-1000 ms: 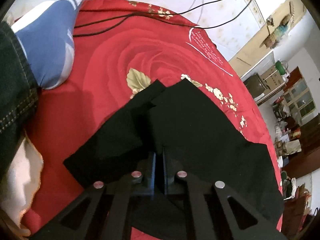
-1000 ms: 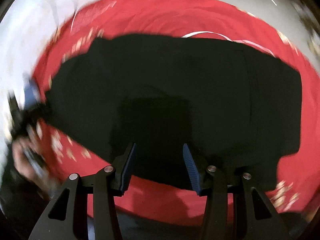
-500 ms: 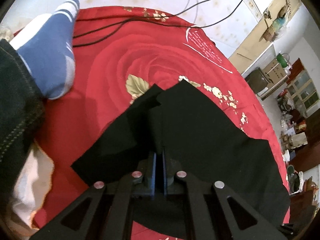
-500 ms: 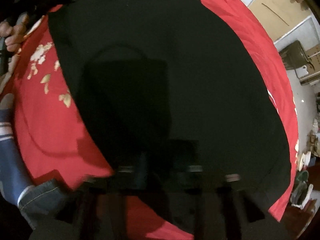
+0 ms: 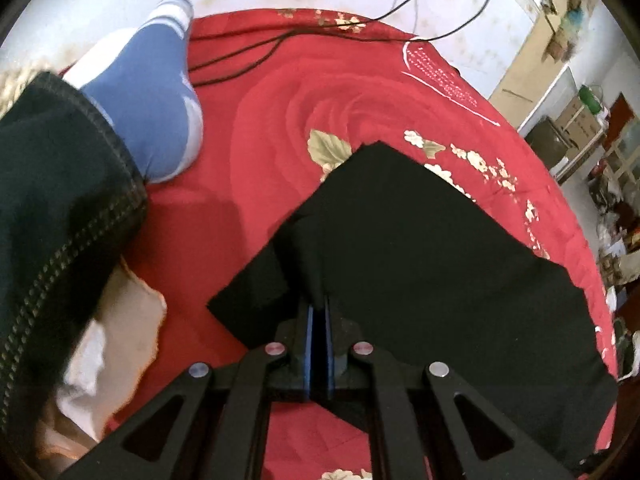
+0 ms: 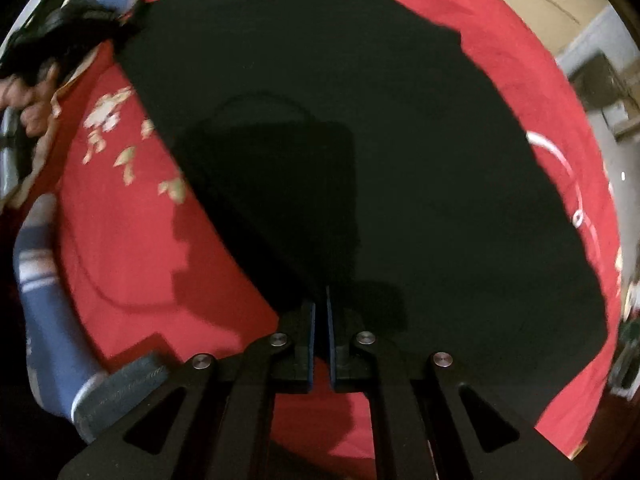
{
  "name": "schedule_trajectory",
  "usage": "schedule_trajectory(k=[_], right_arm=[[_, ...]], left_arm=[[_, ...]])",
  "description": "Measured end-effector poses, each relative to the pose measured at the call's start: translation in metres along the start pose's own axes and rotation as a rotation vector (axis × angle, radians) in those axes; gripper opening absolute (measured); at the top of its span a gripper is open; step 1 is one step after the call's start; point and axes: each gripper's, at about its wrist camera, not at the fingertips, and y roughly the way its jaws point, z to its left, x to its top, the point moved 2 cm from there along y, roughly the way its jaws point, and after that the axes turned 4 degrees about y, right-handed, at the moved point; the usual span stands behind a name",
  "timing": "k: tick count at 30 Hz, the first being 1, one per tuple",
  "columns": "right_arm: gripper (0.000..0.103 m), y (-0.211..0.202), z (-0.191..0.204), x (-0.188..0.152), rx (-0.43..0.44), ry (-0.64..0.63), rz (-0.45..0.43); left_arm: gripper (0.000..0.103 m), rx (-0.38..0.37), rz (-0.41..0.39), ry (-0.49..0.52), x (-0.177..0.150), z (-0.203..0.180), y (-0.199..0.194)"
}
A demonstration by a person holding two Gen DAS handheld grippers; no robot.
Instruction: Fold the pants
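Black pants [image 5: 432, 256] lie spread on a red rose-print blanket [image 5: 320, 92]. My left gripper [image 5: 319, 307] is shut on a near edge of the pants, with a folded layer bunched beside the fingers. In the right wrist view the pants [image 6: 360, 140] fill the middle of the frame. My right gripper [image 6: 320, 300] is shut on the near edge of the black cloth, where it meets the blanket [image 6: 120, 220].
The person's foot in a blue-and-white sock [image 5: 156, 100] and a dark jeans leg [image 5: 52, 208] rest on the blanket at the left. Black cables [image 5: 248, 52] cross the far side. The floor and furniture [image 5: 580, 120] lie beyond the right edge. The sock also shows in the right wrist view [image 6: 40, 280].
My right gripper has closed from open onto the near edge of the pants. My left gripper has stayed shut and pulled its cloth edge further over, so less of the lower layer shows.
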Motion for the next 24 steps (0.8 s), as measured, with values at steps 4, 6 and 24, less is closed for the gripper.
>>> schedule_trajectory(k=[4, 6, 24], right_arm=[[0.031, -0.014, -0.005, 0.0, 0.029, 0.039, -0.016], [0.033, -0.031, -0.016, -0.004, 0.063, 0.102, -0.06], [0.048, -0.022, -0.13, -0.046, 0.136, 0.661, 0.072]], left_arm=[[0.012, 0.032, -0.002, 0.006, 0.002, -0.001, -0.01], [0.012, 0.058, -0.026, 0.004, 0.003, -0.001, -0.022], [0.013, -0.174, 0.02, 0.348, -0.036, -0.108, -0.031]])
